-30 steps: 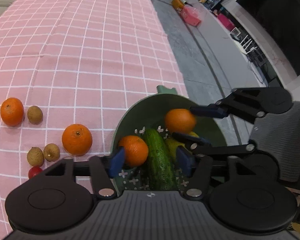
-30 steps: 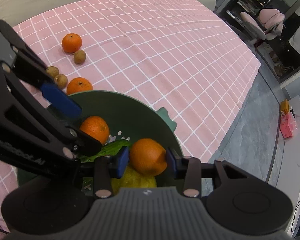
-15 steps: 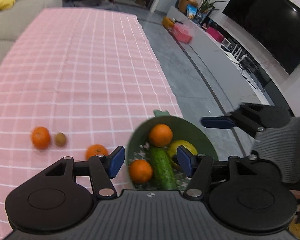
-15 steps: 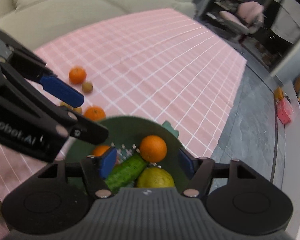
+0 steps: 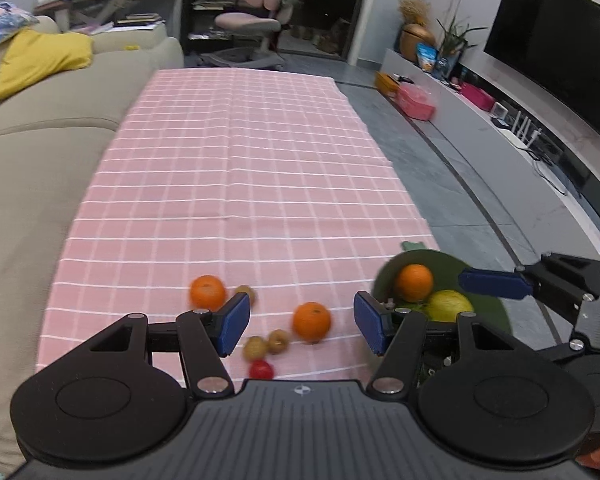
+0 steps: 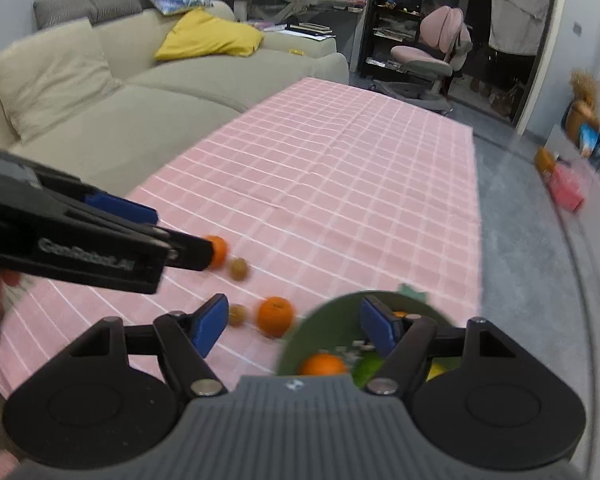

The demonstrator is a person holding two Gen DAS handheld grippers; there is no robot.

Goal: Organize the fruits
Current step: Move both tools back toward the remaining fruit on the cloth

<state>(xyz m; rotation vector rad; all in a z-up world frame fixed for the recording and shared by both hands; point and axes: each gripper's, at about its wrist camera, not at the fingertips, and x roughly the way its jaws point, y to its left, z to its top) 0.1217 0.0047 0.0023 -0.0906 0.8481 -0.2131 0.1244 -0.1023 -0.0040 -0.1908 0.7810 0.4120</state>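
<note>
A dark green bowl [image 5: 448,264] stands at the near right edge of the pink checked cloth. It holds an orange [image 5: 414,282], a yellow-green fruit [image 5: 448,306], a second orange [image 6: 323,364] and a cucumber [image 6: 366,366]. Loose on the cloth lie two oranges [image 5: 311,321] [image 5: 207,291], three small brown fruits [image 5: 278,340] and a red one [image 5: 261,369]. My left gripper [image 5: 300,326] hangs open and empty above the loose fruit. Above the bowl's left rim [image 6: 312,332], my right gripper [image 6: 294,330] has its jaws opening, with nothing between them.
A beige sofa [image 5: 40,152] with a yellow cushion [image 5: 40,60] runs along the cloth's left side. Grey floor [image 5: 460,200], a low TV bench and a TV lie to the right. A pink chair [image 5: 260,20] stands past the far end.
My right gripper has let go of the orange, which now lies in the bowl, and its jaws have spread. Both grippers have risen and drawn back; the left view swung over the loose fruit.
</note>
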